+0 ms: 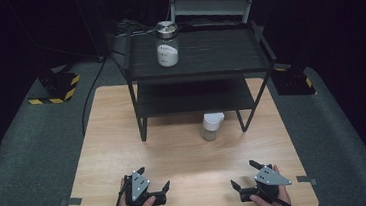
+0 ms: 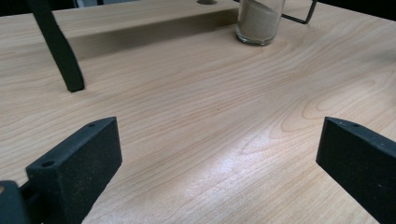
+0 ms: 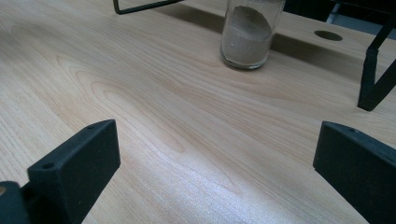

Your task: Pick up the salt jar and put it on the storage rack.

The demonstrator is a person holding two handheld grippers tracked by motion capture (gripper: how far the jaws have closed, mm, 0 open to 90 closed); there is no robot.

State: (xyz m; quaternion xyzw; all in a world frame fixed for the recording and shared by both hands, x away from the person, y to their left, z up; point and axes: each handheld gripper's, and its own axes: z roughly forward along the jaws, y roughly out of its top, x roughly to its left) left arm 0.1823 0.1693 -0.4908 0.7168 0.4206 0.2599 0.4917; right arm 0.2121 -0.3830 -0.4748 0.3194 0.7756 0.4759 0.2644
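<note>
The desk [image 1: 185, 153] is pale wood with wavy brown grain. The two-tier shelf [image 1: 197, 56] is black. The near jar [image 1: 212, 126] is clear glass with a white lid and beige powder; the far jar [image 1: 167, 48] holds white powder under a silver lid. Both claws, left [image 1: 154, 181] and right [image 1: 243, 174], are matte black with grey plates. The floor [image 1: 29, 146] is grey-green carpet, with yellow-black hazard stripes [image 1: 64, 91] at far left.

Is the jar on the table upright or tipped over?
Upright: the jar stands on its base on the table, the powder heaped inside it.
</note>
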